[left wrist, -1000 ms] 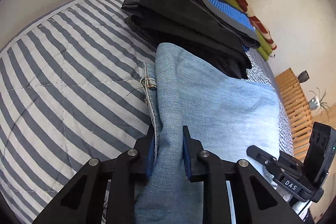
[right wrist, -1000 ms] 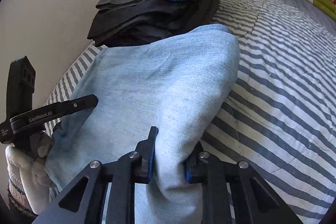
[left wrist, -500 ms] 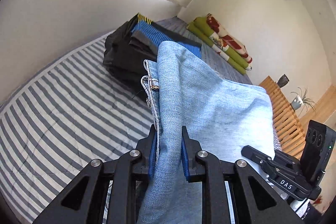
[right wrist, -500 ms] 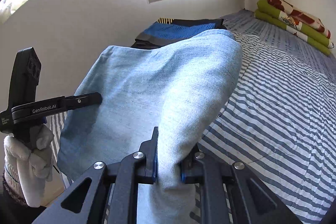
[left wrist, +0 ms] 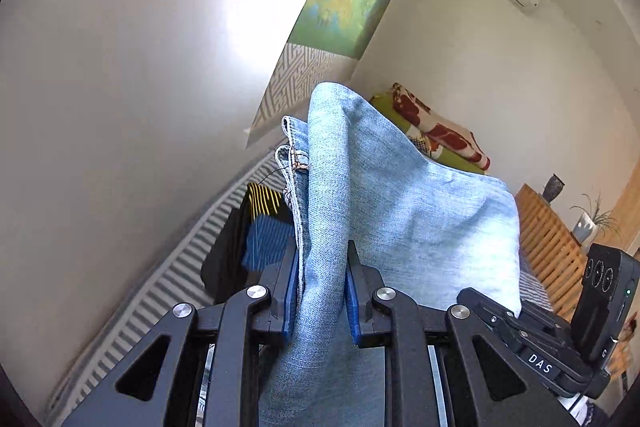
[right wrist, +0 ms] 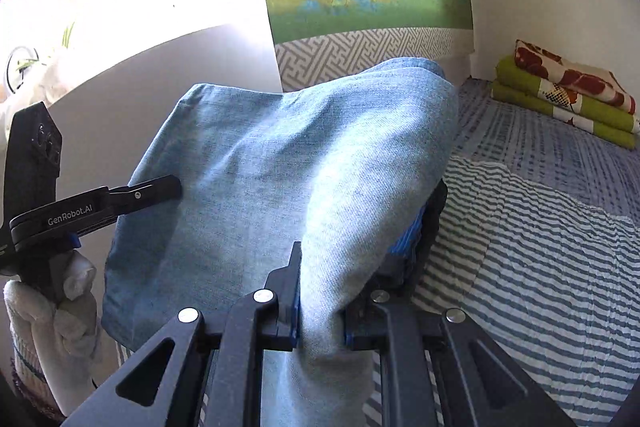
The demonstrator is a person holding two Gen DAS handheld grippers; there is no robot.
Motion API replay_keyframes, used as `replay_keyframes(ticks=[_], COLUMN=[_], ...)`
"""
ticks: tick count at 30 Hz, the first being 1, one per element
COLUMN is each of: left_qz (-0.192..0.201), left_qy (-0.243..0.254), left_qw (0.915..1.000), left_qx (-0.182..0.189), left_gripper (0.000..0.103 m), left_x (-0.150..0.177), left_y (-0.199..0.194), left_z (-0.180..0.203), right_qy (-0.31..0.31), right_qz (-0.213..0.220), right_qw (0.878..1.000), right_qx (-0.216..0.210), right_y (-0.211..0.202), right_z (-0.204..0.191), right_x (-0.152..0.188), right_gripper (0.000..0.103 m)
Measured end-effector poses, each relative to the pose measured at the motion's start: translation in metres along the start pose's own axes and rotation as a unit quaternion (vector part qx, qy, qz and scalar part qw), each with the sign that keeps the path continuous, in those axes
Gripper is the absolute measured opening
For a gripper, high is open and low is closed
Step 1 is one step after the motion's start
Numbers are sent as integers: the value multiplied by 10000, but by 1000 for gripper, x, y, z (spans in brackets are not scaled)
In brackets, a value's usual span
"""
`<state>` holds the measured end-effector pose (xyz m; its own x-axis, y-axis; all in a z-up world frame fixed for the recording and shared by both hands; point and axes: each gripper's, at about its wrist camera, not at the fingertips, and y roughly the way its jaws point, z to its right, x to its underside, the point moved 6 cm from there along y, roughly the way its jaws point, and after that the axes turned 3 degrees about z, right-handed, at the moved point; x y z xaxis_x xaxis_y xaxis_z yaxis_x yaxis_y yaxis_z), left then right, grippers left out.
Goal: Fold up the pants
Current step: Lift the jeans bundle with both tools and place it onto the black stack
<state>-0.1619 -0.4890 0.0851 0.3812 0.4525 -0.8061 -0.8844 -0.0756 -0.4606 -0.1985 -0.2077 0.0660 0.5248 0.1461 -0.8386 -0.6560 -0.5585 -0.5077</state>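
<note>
The folded light blue jeans (left wrist: 400,203) hang in the air, held up between both grippers above the striped bed. My left gripper (left wrist: 322,291) is shut on one folded edge, where a hem and seam show. My right gripper (right wrist: 320,291) is shut on the opposite edge of the jeans (right wrist: 280,167). In the right wrist view the left gripper (right wrist: 156,187) shows at the far left, gripped by a gloved hand (right wrist: 52,311). Low at the right of the left wrist view I see the body of the right gripper (left wrist: 560,339).
A pile of folded dark, blue and yellow-striped clothes (left wrist: 248,239) lies below on the striped bedspread (right wrist: 520,267). Green and red patterned blankets (right wrist: 568,91) are stacked by the far wall. A wooden slatted bench (left wrist: 548,239) with vases stands at the right.
Both grippers have lifted the jeans well up off the bed and tilted upward. The clothes pile has dropped low in view and the wall hanging now fills the top.
</note>
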Motion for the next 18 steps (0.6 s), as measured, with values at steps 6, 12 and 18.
replay_keyframes(ticks=[6,12,18], left_qz=[-214,-595,-904], left_qy=[218,19,230], left_qw=[9992,9973,9907], left_qx=[-253,-437,-991], left_gripper=[20,20,27], left_x=[-33,-15,16], left_y=[72,149,223], left_z=[-16,-61,-101], right_qy=[359,884,881], right_qz=[39,-298,-733], right_qw=[9993,9951,9934], right_qx=[-48,-316,1], right_y=[58,129,191], right_z=[25,57,85], right_x=[-35,-23,6], right_gripper=[13,13,22])
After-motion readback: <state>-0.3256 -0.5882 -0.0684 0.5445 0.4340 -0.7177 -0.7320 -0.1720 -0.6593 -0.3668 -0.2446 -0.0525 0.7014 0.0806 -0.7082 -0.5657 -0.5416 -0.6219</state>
